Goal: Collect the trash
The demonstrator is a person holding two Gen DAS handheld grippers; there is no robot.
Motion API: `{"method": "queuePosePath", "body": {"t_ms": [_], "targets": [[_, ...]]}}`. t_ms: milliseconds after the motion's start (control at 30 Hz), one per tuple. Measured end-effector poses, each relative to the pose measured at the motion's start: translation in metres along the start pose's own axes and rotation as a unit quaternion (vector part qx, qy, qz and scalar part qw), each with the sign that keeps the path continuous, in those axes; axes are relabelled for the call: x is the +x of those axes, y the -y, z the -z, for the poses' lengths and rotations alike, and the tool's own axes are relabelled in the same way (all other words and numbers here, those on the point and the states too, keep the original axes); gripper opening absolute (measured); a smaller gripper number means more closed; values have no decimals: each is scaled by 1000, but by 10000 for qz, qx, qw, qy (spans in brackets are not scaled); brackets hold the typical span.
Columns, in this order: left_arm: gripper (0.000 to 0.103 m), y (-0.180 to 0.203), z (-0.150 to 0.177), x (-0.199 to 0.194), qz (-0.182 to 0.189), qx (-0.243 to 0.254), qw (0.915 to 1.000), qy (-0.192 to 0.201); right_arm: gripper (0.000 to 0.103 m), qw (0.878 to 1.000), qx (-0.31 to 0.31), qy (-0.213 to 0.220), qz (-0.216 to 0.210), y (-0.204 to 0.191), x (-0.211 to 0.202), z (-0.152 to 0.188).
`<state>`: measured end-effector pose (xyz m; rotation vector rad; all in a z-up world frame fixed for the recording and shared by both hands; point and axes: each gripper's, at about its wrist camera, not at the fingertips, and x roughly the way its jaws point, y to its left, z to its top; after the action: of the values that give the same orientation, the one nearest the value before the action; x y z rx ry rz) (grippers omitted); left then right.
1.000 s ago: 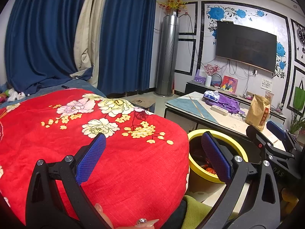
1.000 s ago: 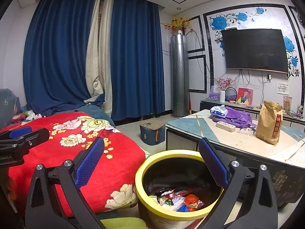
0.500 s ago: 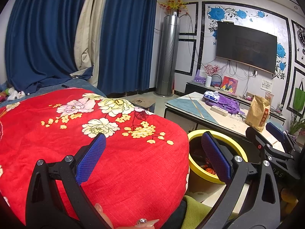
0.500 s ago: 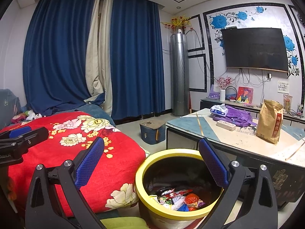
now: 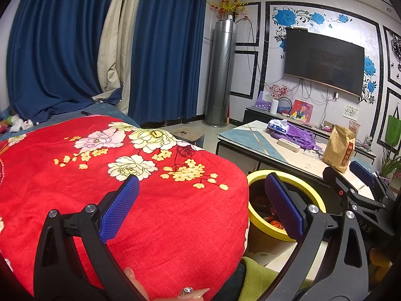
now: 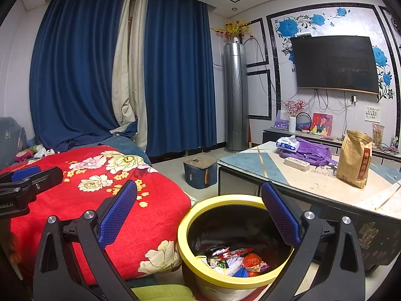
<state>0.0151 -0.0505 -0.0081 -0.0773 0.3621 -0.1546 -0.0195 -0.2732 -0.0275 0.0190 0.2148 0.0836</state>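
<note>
Trash [image 6: 231,260]: wrappers lie in the bottom of the yellow-rimmed bin [image 6: 200,205], on the floor between the red floral blanket [image 5: 125,175] on the left and the low table [image 6: 323,183] on the right. Right gripper [image 6: 198,215] hangs over the bin, jaws wide apart, holding nothing. Left gripper [image 5: 200,200] sits over the blanket, also wide open and empty. Risks, as I judge them: the brown paper bag [image 6: 354,158] and purple cloth [image 6: 310,151] on the table may not be trash, so a wrong pick is possible; a low right swing could clip the bin rim.
</note>
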Motion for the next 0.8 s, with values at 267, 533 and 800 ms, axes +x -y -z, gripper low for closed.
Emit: {"method": "queuePosePath", "body": {"t_ms": [267,533,800], "targets": [[92,0,0,0,0,-2,10000,-9,97,10000,11,-1,2,0,0,0],[92,1,1,5,63,11,9999,-160,97,10000,40,-42,21,1,1,2],[92,-13,-1,9,-302,-237,9988,-310,97,9993,28,-319,-186,-5,12,-7]]}}
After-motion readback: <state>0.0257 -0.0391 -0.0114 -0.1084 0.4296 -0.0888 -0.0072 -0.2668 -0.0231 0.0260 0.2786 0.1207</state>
